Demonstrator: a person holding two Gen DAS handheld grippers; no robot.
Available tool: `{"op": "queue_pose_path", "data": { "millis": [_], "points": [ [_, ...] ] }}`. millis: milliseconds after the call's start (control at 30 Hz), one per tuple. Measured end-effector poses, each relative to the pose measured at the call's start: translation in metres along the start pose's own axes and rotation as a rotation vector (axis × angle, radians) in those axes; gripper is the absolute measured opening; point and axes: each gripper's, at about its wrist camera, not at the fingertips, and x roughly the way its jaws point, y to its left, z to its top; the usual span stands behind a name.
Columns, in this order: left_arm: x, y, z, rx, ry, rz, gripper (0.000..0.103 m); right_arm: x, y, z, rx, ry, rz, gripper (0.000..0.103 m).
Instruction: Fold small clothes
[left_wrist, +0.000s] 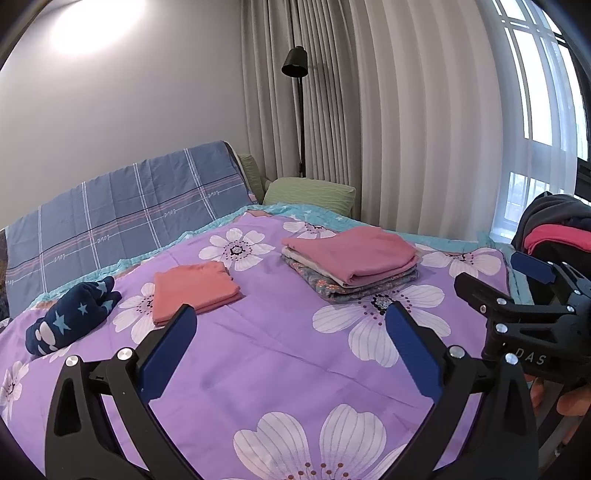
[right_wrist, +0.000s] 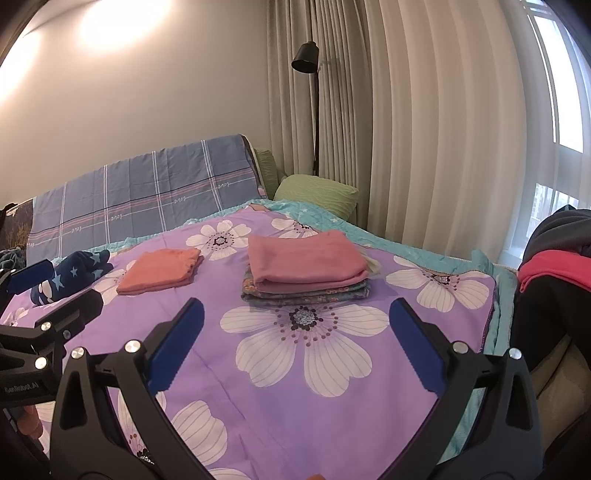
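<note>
Both empty, jaws wide: left gripper (left_wrist: 291, 354), right gripper (right_wrist: 295, 347). Unfolded pile (right_wrist: 554, 269) far right, nearer right gripper.

— What do our grippers look like?
— We hold two. Our left gripper (left_wrist: 290, 317) has black arms shaped like a big V, blue pads (left_wrist: 413, 354) on its fingers, and round silver screws.
— And our right gripper (right_wrist: 295, 314)?
— The same black arms, blue pads and silver screws. We see white letters, "DAS", on its side.
</note>
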Motion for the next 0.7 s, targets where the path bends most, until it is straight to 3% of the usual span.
{"op": "queue_pose_path", "data": {
  "millis": [700],
  "points": [
    [0.0028,-0.0007,-0.0017,0.007,0.013,0.002,0.102,0.0067,0.0030,0.0020,-0.007,0.009,0.001,0.101]
  ]
}}
